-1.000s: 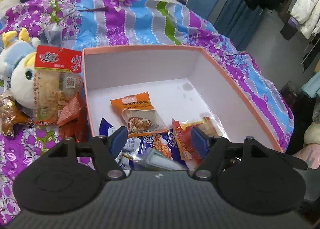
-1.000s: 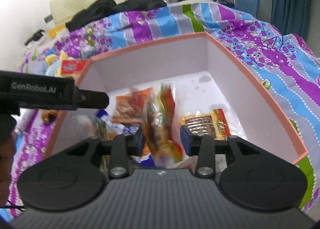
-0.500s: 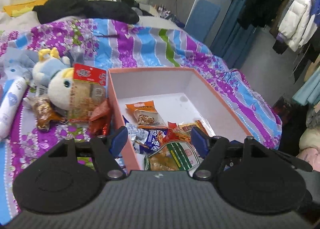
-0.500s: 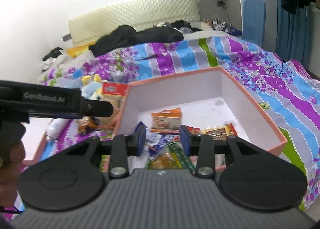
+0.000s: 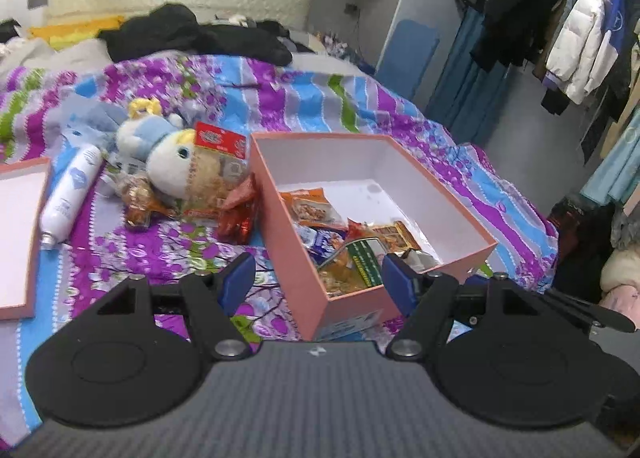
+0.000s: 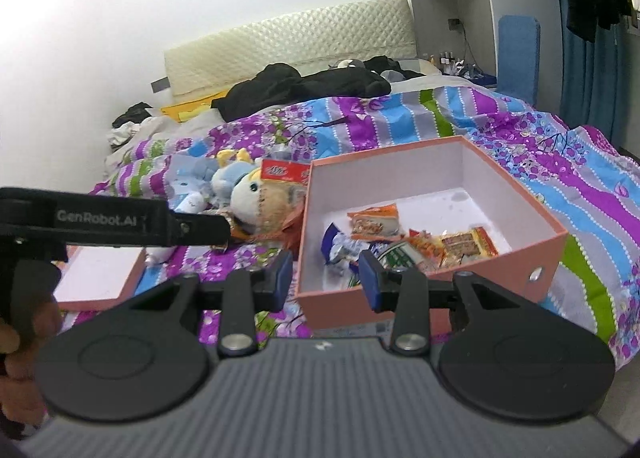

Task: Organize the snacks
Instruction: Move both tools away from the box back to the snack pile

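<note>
Snack packets [image 5: 352, 238] lie heaped in the near corner of an open pink box [image 5: 288, 242] on a purple striped bedspread [image 5: 168, 250], more packets [image 5: 224, 194] piled just outside its left wall beside a plush toy [image 5: 168, 166]. Both the left gripper [image 5: 316, 282] and right gripper [image 6: 326, 276] hang near the box, jaws spread and holding nothing.

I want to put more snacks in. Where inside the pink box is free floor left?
The pink box has bare white floor along its far wall and right wall, beyond the orange packet. The near left corner is crowded with piled packets.
</note>
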Demonstrator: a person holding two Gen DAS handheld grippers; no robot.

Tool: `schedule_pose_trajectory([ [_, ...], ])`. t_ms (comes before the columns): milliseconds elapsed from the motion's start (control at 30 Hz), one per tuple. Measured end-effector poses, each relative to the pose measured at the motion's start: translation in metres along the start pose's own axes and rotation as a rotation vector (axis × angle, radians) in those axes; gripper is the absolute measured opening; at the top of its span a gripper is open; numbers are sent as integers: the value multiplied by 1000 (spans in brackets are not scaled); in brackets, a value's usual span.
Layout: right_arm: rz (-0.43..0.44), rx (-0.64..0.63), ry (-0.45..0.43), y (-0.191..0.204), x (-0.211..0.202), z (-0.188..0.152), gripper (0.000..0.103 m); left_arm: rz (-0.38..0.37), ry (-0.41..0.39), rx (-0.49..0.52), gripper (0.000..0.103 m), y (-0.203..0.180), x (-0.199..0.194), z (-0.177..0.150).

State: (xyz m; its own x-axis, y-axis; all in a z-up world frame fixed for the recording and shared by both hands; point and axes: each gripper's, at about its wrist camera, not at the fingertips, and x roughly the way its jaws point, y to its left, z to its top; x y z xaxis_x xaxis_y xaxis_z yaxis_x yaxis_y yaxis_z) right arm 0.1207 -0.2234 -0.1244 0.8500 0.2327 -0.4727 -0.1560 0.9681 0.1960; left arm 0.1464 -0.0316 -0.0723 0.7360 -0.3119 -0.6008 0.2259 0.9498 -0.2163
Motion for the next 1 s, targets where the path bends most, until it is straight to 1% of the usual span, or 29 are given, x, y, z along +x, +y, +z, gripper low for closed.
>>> schedule_pose_trajectory([
  [133, 31, 0, 18, 8, -11, -14, 40, 18, -16, -24, 74, 6, -14, -19],
  [233, 35, -33, 37, 16, -15, -27, 40, 35, -4, -47, 74, 12, -20, -37],
  [300, 48, -32, 53, 19, -15, -36, 40, 33, 8, -73, 74, 19, -23, -47],
  [433, 41, -37, 89, 26, -8, -45, 40, 57, 26, -98, 74, 32, -26, -63],
  [600, 51, -64, 102, 43, 8, -43, 40, 88, 22, -125, 75, 56, -23, -64],
  [733, 82, -126, 106, 63, 22, -41, 40, 113, 25, -148, 80, 81, -13, -59],
  [900, 127, -182, 108, 92, 55, -39, 40, 169, 19, -198, 81, 126, 4, -48],
  [1000, 135, -197, 118, 104, 81, -42, 40, 181, 23, -239, 86, 154, 18, -47],
])
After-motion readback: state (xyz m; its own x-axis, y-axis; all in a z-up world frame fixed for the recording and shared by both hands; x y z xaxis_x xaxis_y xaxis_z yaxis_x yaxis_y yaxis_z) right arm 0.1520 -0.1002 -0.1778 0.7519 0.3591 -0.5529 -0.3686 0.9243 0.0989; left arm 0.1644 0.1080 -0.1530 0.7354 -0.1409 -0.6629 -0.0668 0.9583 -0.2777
